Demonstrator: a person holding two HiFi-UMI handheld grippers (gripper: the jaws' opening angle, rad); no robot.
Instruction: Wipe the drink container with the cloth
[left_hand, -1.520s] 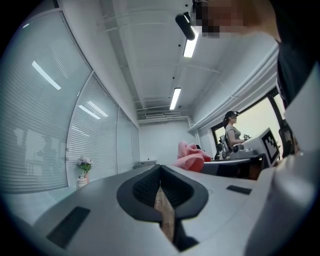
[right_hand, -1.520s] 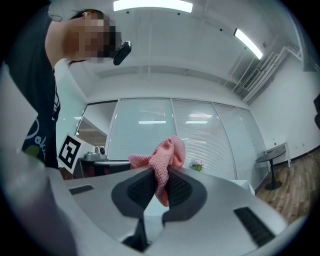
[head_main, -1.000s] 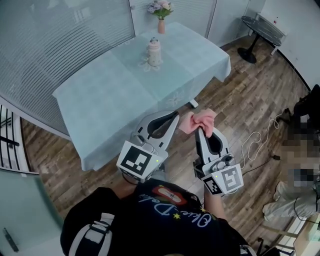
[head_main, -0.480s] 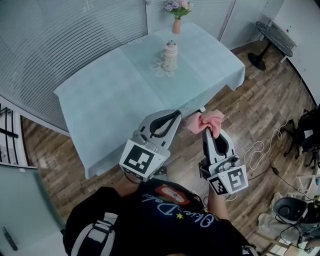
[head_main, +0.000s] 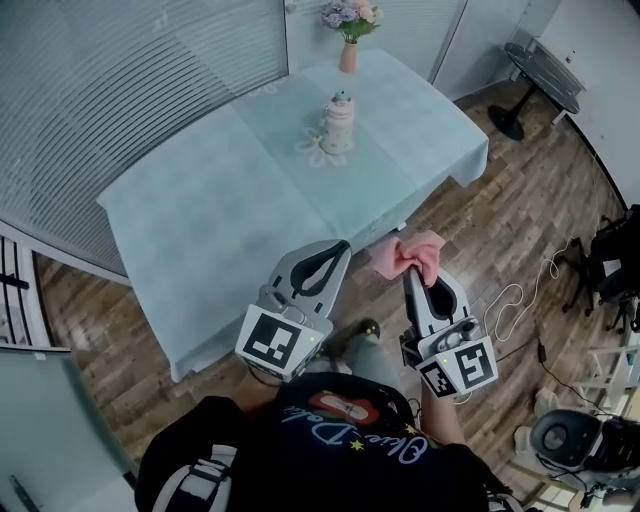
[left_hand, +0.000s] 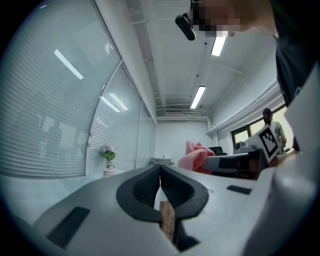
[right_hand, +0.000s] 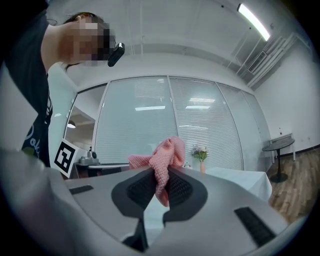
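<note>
one pink cloth (head_main: 403, 254) pinched in right tool (head_main: 409, 274), left tool (head_main: 344, 244) closed

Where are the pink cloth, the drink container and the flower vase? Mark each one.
pink cloth (head_main: 408, 256): head view, its bunched middle.
drink container (head_main: 339, 124): head view, its body.
flower vase (head_main: 348, 57): head view, the vase body below the flowers.

The small pale drink container (head_main: 338, 122) on the light-blue table (head_main: 200, 220), far ahead of the right gripper (head_main: 408, 272): markings too small to tell. Of the pink knitted cloth (right_hand: 167, 150), the pinched portion lies hidden between that gripper's jaws.
</note>
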